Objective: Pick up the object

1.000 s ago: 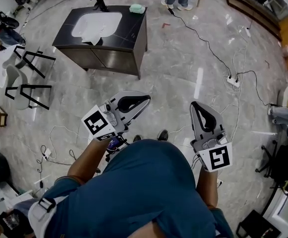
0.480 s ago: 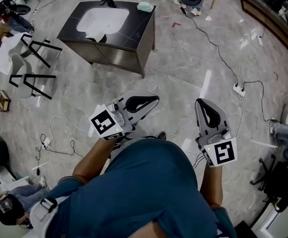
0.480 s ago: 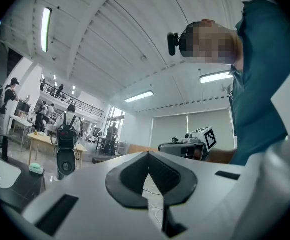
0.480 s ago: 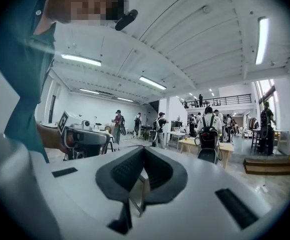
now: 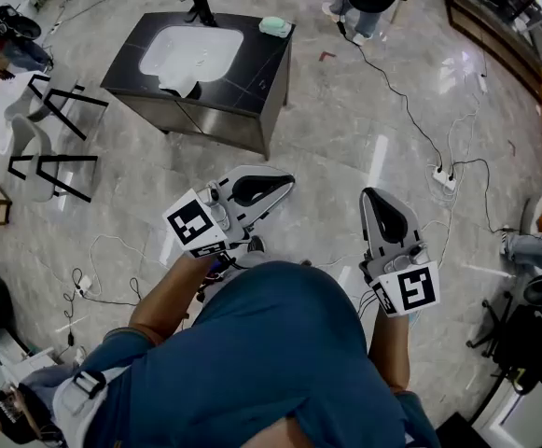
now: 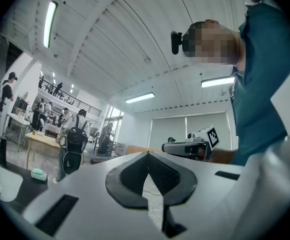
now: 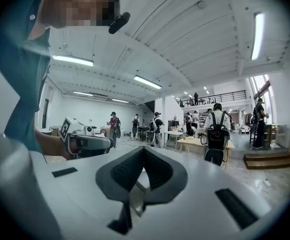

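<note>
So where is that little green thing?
Head view, top centre: the green thing lies on the dark vanity's right corner, right of the white basin.

Clad in a teal-blue short-sleeved shirt (image 5: 280,362). White-shelled left gripper (image 5: 289,185) and right gripper (image 5: 368,194) with black-lined fingers (image 5: 252,192); behind the fingers of each, a white cube (image 5: 194,224) printed with black square markers. Thin cables (image 5: 373,301) just behind the right cube.

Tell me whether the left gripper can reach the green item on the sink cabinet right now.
Probably not yet: the left gripper is apart from the cabinet, bare floor between. Nothing blocks the green item; stepping closer should do.
</note>
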A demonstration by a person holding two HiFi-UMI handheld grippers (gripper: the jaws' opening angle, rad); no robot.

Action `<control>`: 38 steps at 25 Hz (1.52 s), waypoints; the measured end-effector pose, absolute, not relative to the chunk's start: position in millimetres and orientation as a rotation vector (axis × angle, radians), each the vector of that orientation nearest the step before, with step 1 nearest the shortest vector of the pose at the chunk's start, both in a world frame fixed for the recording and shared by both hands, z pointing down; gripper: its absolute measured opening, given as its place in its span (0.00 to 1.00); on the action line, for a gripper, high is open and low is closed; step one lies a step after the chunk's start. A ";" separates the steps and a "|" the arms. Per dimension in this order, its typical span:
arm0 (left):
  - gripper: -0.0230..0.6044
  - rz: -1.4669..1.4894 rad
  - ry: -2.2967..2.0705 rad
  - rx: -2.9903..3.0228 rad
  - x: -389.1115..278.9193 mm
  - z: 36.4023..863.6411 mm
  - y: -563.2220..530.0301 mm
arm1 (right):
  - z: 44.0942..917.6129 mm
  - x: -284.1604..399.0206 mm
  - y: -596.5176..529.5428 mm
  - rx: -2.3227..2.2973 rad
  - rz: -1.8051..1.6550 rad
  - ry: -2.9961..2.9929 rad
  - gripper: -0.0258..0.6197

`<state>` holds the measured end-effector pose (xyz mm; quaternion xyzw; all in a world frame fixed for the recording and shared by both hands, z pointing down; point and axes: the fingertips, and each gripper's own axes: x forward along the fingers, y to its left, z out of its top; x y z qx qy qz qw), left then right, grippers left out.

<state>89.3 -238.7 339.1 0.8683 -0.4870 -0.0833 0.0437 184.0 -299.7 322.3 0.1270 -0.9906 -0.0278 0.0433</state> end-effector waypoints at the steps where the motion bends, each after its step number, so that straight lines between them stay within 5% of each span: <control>1: 0.04 -0.248 -1.472 2.663 84.3 338.4 -240.2 | 319.4 177.1 -301.7 0.401 -0.091 -3.031 0.06; 18: 0.04 -0.254 -1.564 2.600 2.2 352.4 -231.5 | 326.7 112.5 -307.2 0.364 -0.109 -3.009 0.06; 38: 0.04 -0.277 -1.686 2.519 26.1 356.7 -320.6 | 355.9 94.0 -403.4 0.125 0.003 -3.018 0.06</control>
